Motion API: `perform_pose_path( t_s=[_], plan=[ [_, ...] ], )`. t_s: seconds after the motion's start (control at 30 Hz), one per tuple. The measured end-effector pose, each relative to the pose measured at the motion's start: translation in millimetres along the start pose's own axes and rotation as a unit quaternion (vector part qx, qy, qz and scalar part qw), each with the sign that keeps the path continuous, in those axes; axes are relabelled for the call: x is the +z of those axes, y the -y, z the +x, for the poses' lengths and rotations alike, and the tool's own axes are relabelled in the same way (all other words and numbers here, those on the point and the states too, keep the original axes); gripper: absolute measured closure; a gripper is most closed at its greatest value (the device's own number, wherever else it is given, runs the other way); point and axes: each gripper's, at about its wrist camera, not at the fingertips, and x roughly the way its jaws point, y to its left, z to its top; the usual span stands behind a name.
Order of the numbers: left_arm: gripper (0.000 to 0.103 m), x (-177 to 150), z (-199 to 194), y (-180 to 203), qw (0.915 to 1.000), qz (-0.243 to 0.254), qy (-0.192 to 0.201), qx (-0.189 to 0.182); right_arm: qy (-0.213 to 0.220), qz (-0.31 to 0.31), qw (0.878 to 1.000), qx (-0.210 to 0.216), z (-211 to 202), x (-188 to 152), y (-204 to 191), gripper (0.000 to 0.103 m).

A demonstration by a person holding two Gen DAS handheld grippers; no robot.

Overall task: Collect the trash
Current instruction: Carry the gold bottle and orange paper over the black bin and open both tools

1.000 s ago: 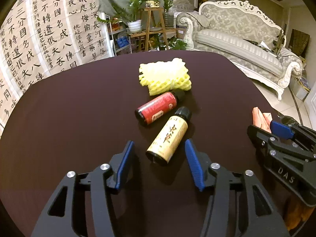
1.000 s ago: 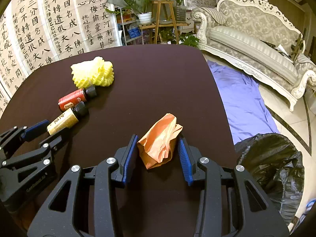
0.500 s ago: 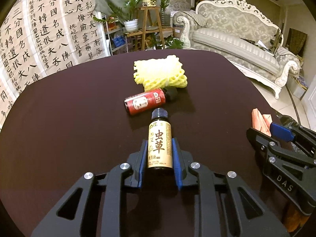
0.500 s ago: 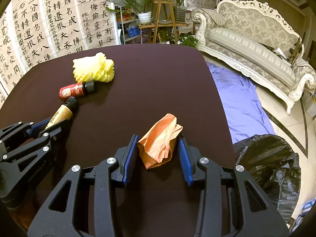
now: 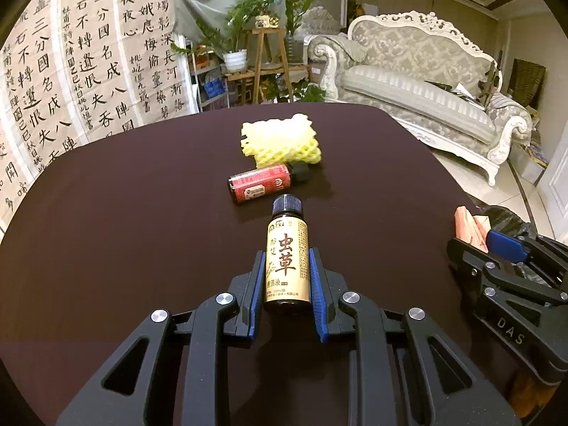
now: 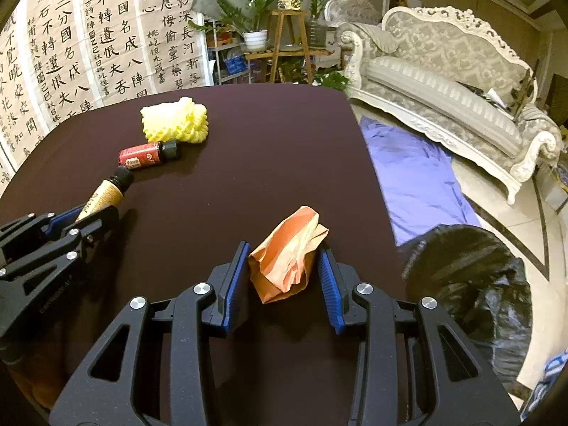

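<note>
My left gripper (image 5: 287, 269) is shut on a small bottle with a cream label (image 5: 287, 261), cap pointing away; the same bottle (image 6: 106, 195) shows in the right wrist view, sticking out of the left gripper (image 6: 76, 218). My right gripper (image 6: 282, 266) is shut on a crumpled orange paper bag (image 6: 287, 252), seen at the right edge of the left wrist view as the orange paper (image 5: 468, 229). On the dark table (image 5: 124, 213) lie a red-labelled bottle (image 5: 264, 183) and a yellow foam net (image 5: 280, 142), both beyond the left gripper.
A black trash bag (image 6: 472, 277) stands open on the floor right of the table (image 6: 284, 149). A purple cloth (image 6: 415, 177) lies on the floor beyond it. A pale sofa (image 6: 454, 81), plant stand (image 6: 287, 42) and calligraphy screen (image 6: 88, 35) ring the table.
The left gripper closed on the cream-labelled bottle, which turned from lying askew to pointing straight ahead, and has drawn it back slightly. The right gripper kept its hold on the orange paper bag.
</note>
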Motion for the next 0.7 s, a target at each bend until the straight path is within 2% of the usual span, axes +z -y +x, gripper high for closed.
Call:
perform_pose_path(
  t_s=[0.3,0.7],
  plan=[
    [0.078,-7.0,-24.2,32.6,0.9993,0.012,0.024,-0.025,0.017,0.024,0.999,-0.031,-33.2,-21.3,33.3,0.065],
    [0.078,-7.1,-32.1,109.3,0.9963,0.051,0.043,-0.054,0.033,0.090,0.991,-0.095,-61.3,-49.8,115.7,0.065]
  ],
)
